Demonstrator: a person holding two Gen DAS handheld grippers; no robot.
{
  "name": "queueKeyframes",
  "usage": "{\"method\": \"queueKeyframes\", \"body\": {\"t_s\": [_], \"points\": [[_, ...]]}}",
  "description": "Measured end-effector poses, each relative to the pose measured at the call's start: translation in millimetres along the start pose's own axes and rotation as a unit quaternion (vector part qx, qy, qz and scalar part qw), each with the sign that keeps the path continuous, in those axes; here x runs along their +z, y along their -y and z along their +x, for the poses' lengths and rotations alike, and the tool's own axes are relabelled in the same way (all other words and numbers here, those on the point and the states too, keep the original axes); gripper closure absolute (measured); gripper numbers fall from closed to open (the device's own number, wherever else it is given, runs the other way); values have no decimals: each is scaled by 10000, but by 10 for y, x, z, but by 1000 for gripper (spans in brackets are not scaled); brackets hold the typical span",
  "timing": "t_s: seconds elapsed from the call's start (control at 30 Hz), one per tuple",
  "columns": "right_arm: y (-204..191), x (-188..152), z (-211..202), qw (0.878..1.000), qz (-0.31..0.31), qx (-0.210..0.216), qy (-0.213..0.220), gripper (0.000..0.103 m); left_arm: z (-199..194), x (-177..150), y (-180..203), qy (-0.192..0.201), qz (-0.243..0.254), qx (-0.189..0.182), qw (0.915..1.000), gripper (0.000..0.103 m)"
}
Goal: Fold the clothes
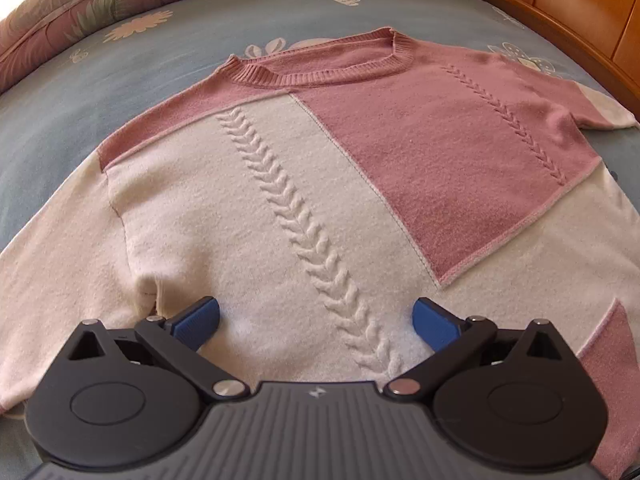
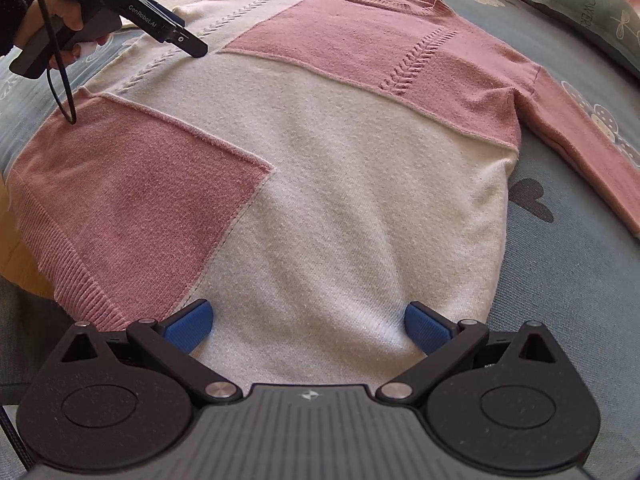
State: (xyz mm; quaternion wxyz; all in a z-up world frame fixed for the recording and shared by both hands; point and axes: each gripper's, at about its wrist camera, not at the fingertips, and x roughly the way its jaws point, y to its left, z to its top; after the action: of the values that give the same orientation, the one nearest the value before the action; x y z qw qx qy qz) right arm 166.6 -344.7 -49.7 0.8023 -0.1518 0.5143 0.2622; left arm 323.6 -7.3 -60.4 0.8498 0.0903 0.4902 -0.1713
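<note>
A pink and cream knit sweater [image 1: 280, 184] lies spread flat, front up, on a blue bedsheet [image 1: 60, 112]; it also shows in the right wrist view [image 2: 340, 184]. Its collar [image 1: 320, 68] points away from me. My left gripper [image 1: 316, 320] is open and empty, hovering over the cream lower body near the left sleeve [image 1: 52, 264]. My right gripper [image 2: 308, 326] is open and empty over the cream hem area. The pink right sleeve [image 2: 580, 136] stretches out to the side. The left gripper body, held in a hand, shows in the right wrist view [image 2: 120, 12].
A floral quilt [image 1: 80, 4] lies bunched along the far left of the bed. A wooden bed frame [image 1: 580, 12] runs along the right. A grey-green pillow [image 2: 592, 12] lies at the far right. Wooden floor [image 2: 16, 256] shows past the bed's left edge.
</note>
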Motion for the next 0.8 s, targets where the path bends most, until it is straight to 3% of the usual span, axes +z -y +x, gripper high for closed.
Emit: {"method": "queueKeyframes", "body": {"t_s": [0.3, 0.47, 0.6, 0.7, 0.8], "points": [[-8, 77, 5, 9999, 41, -48, -120, 0, -166, -3, 83, -103, -79, 170, 9998, 1], [46, 374, -97, 9981, 154, -242, 539, 0, -197, 280, 121, 349, -48, 108, 9993, 1], [190, 751, 113, 9927, 601, -364, 979, 0, -16, 482, 164, 516, -172, 122, 9984, 1], [300, 972, 295, 9895, 609, -415, 1239, 0, 82, 528, 196, 481, -207, 33, 9986, 1], [475, 1013, 462, 9881, 882, -542, 1140, 0, 146, 456, 180, 295, -222, 105, 9993, 1]]}}
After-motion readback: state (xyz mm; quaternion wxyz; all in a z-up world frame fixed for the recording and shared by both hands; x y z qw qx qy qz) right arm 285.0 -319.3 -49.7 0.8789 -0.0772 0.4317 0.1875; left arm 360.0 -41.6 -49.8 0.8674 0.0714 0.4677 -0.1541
